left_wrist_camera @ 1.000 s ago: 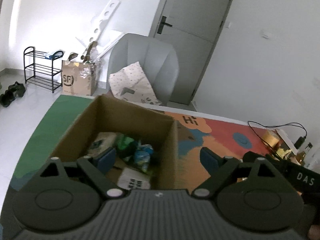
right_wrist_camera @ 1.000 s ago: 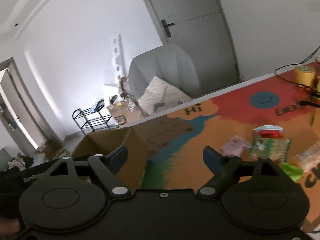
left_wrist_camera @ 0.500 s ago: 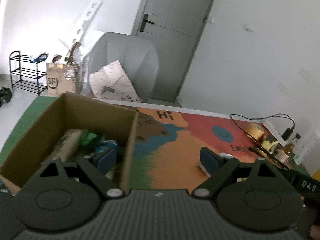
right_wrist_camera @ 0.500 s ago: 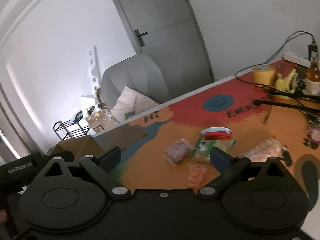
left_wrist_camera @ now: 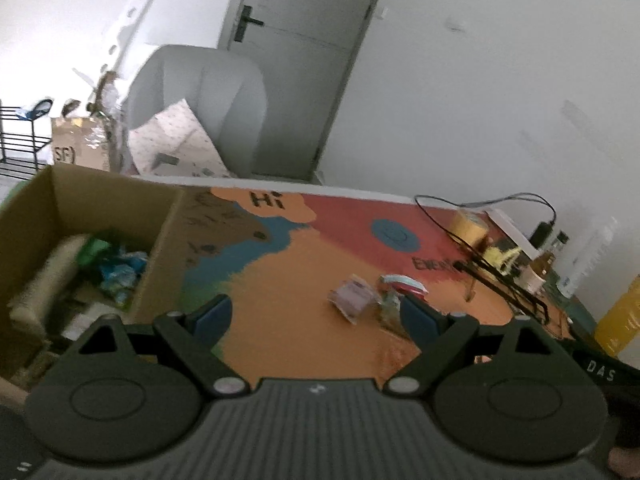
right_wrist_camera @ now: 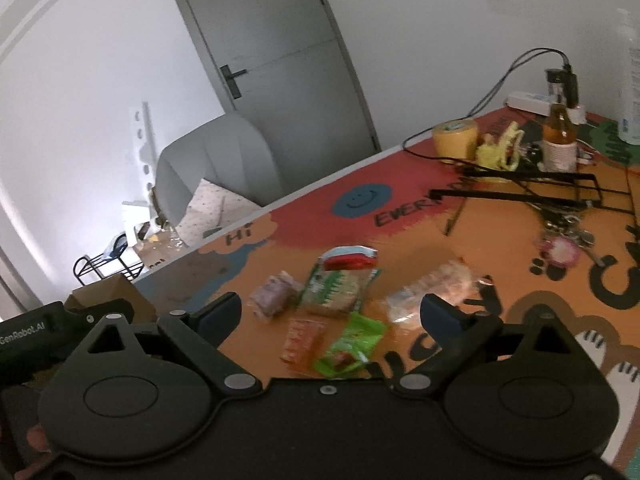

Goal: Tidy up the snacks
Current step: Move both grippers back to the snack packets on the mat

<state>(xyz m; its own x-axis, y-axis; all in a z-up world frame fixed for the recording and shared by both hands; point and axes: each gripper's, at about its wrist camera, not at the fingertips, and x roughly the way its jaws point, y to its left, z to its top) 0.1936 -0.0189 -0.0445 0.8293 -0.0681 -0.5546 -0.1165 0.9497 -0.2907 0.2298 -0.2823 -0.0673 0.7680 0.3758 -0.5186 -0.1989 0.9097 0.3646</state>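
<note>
Loose snack packets lying in a cluster on the painted surface [right_wrist_camera: 460, 248], well apart from the cardboard box [left_wrist_camera: 52, 216] at the left, in which several packets are already seen; nearest the right tongs [right_wrist_camera: 331, 316] lie a green packet [right_wrist_camera: 352, 344] and an orange clear packet [right_wrist_camera: 302, 338], just beside each other; beyond them a green-printed flat pack [right_wrist_camera: 338, 290] with a red-and-white packet [right_wrist_camera: 348, 257] overlapping its far end, a purple wrapper [right_wrist_camera: 276, 294] to the left, and a clear bag [right_wrist_camera: 436, 290] to the right. All are judged light, soft and crinkly, the film probably slippery and the contents (possibly biscuits, though this cannot be told) liable to be crushed; a hold across a sealed edge or the narrow middle is advised, with gentle pressure. The right tongs are pitched downward toward the cluster, jaws having just been widened and standing released, nothing between them. The left tongs [left_wrist_camera: 316, 316] are likewise tilted down over bare surface between box and snacks, jaws spread and empty; the purple wrapper appears beyond the right finger [left_wrist_camera: 416, 316], untouched. The yellow tape roll [right_wrist_camera: 456, 136], bottle [right_wrist_camera: 560, 140] and cables at the far right are taken to be no part of the task.
</note>
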